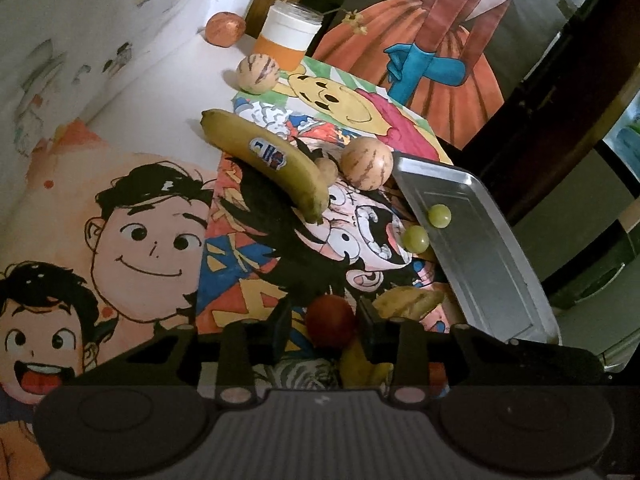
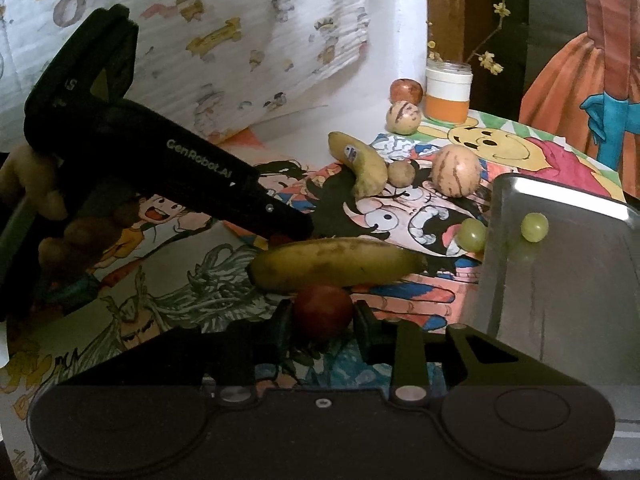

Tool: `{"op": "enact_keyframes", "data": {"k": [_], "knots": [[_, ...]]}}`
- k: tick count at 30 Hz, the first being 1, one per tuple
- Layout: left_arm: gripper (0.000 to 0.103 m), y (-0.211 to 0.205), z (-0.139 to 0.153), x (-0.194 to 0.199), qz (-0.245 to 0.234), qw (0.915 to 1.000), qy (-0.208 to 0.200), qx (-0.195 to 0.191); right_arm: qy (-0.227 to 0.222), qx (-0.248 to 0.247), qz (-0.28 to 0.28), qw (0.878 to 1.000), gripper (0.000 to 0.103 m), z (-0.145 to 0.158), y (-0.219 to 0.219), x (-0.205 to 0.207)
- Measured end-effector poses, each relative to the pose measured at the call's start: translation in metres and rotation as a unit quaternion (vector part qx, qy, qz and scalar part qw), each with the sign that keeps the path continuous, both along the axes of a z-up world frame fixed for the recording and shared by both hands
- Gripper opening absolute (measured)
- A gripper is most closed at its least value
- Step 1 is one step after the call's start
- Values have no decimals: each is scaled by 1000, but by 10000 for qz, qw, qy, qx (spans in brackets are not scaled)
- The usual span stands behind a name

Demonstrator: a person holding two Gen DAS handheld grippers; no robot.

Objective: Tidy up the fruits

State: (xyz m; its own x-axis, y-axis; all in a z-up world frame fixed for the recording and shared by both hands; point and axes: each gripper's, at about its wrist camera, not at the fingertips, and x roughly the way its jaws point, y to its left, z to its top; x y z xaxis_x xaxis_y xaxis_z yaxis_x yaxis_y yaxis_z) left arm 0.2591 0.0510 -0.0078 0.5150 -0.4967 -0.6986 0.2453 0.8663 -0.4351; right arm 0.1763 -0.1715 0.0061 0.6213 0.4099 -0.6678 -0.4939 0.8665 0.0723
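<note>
My left gripper is shut on a small dark red fruit, held just above the table; it also shows from the side in the right wrist view. My right gripper is shut on another dark red fruit. A spotted banana lies just beyond it. A metal tray at the right holds one green grape; a second grape lies at its rim. A stickered banana, a striped melon and a small brown fruit lie further back.
A second striped melon, an orange-and-white jar and a reddish fruit stand at the back by the wall. Cartoon drawings cover the table. The table edge drops off right of the tray.
</note>
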Motion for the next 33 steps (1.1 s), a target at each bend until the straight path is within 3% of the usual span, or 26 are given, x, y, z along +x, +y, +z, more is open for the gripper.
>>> {"op": "enact_keyframes", "data": {"k": [8, 15, 23, 33], "knots": [[39, 1, 0, -6, 42, 10000, -7, 42, 18, 11, -1, 10000, 35, -1, 0, 0], [49, -16, 10, -13, -430, 9940, -547, 846, 65, 36, -22, 10000, 35, -2, 0, 2], [51, -4, 3, -7, -514, 9962, -421, 560, 57, 14, -34, 10000, 35, -2, -1, 2], [53, -16, 10, -11, -1032, 9842, -916, 1112, 60, -31, -180, 9998, 34, -3, -8, 6]]}}
